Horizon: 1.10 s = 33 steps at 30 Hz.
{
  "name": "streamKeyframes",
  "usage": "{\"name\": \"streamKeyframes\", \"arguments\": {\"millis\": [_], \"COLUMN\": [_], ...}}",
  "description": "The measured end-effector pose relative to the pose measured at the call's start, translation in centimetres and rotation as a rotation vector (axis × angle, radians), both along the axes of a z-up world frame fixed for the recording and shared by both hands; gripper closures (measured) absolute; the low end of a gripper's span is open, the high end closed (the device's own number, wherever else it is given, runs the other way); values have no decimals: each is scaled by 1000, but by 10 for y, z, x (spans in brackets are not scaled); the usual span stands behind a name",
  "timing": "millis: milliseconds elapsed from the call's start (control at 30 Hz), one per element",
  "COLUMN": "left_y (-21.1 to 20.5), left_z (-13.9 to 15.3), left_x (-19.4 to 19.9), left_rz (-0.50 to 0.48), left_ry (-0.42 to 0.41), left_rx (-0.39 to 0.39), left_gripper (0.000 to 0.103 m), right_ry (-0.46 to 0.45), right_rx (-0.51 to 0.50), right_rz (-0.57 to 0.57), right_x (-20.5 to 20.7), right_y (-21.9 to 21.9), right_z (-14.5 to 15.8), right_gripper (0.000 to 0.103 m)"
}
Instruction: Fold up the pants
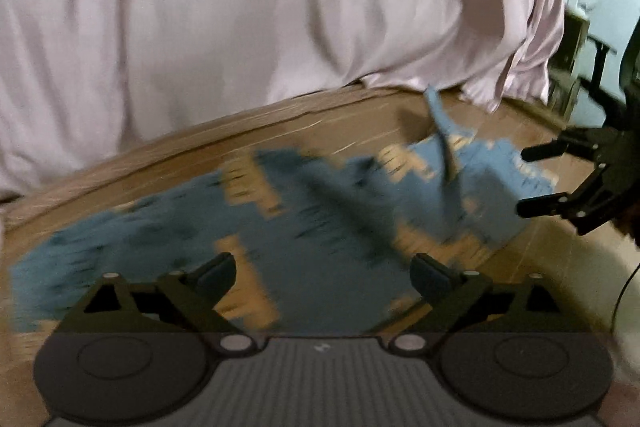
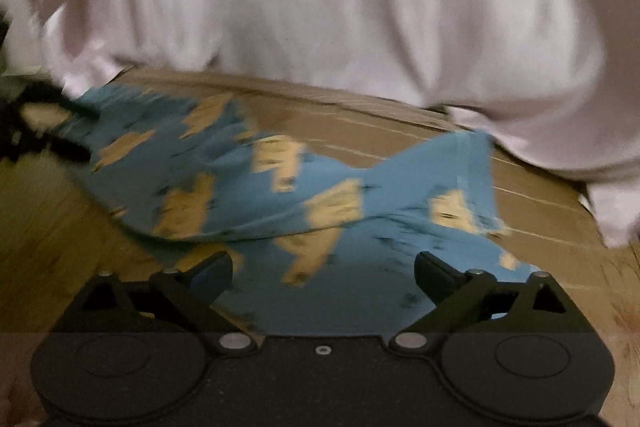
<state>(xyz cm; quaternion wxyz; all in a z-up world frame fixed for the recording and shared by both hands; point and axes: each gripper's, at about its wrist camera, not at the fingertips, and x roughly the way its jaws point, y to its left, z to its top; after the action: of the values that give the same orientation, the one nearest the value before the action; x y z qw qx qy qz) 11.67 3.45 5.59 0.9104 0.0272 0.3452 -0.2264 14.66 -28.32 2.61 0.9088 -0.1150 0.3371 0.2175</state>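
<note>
We find no readable text, label, brand, number or sign in either wrist view. The only mark is a small pale emblem [image 1: 320,347] on the ribbed body of the left gripper [image 1: 324,273], too small and blurred for us to read. The yellow patches printed on the blue pants [image 2: 320,183] are smeared by motion and show us no letters.

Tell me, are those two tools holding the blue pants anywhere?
No. The left tool and right tool both stand open above the pants, which lie crumpled on the wooden table; neither grips the cloth.
</note>
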Motion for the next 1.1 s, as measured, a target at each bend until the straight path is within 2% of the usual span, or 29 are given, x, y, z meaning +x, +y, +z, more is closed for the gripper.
{"name": "streamKeyframes", "arguments": {"millis": [167,300,500,567,633,700,833,933,1100], "left_y": [-55,-96,-137,-147,-155,-162,-166,-166,-160], "left_z": [-10,-18,-24,-25,-25,-27,-24,-22,-17], "left_x": [14,16,13,10,8,12,22,29,32], "left_rz": [-23,-47,-86,-97,-105,-97,-53,-28,-21], "left_ry": [12,0,-31,-45,-55,-50,-16,6,5], "left_rx": [-38,25,153,190,214,231,191,154,110], "left_gripper": [5,6,21,24,31,36,37,43,44], "right_ry": [13,51,106,135,177,249,411,438,500], "right_rx": [35,80,132,139,127,119,164,132,117], "right_rz": [-95,-116,-169,-227,-317,-380,-448,-460,-459], "right_x": [23,53,106,127,148,167,199,210,209], "right_y": [-37,-50,-37,-31,-23,-17,-10,-4,-10], "right_z": [6,17,37,42,47,49,52,49,37], "right_gripper": [4,4,7,12,19,19,20,20,24]}}
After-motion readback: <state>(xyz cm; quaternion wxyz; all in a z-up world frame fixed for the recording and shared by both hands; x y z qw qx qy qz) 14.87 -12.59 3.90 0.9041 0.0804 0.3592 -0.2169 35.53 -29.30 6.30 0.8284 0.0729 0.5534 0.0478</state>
